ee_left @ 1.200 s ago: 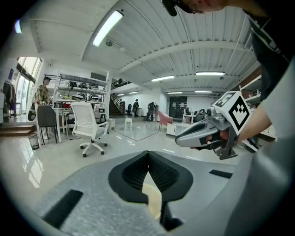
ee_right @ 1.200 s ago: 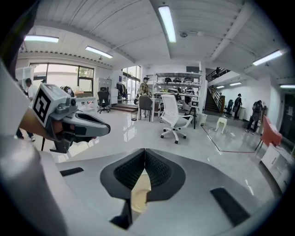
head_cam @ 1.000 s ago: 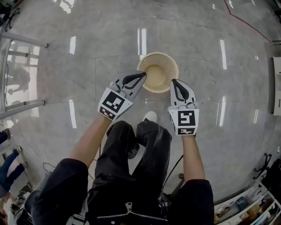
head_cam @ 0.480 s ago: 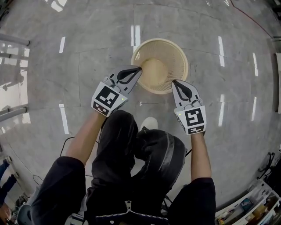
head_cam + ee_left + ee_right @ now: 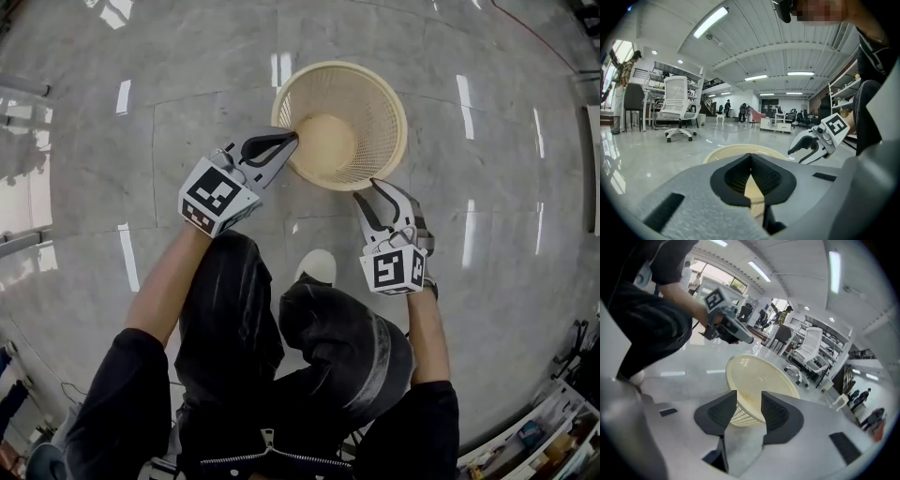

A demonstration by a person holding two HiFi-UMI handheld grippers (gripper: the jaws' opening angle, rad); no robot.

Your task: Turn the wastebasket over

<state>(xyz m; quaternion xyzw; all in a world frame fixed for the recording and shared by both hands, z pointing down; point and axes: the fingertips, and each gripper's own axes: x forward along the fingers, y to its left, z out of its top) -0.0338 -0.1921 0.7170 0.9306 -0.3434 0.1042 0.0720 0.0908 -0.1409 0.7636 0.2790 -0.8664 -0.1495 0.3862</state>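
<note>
Standing on the floor [image 5: 178, 103]: wastebasket [image 5: 342, 127], cream mesh, upright with its mouth up, just ahead of the person [image 5: 281, 394].
Floor: glossy grey stone tiles, streaked with reflections of ceiling lights.
Left gripper [image 5: 289, 139]: fingers together, pinched on the near-left rim of the wastebasket; body angled up and to the right in the head view.
Right gripper [image 5: 365, 189]: fingers apart, just now opening; tips just beside the near-right wall of the wastebasket, pads not pressing on it; mesh wall framed between the fingers in the right gripper view.
Marker cubes [image 5: 211, 195]: one on each gripper, at the hand end, black squares on white.
Person: crouched over the spot, black trousers [image 5: 234, 309] filling the lower middle of the head view, one arm stretched to each gripper.
Shoe [image 5: 317, 266]: white, on the floor between the two grippers, just short of the wastebasket.
Office chair [image 5: 677, 105]: white, on wheels, well apart from the wastebasket, seen in the left gripper view.
</note>
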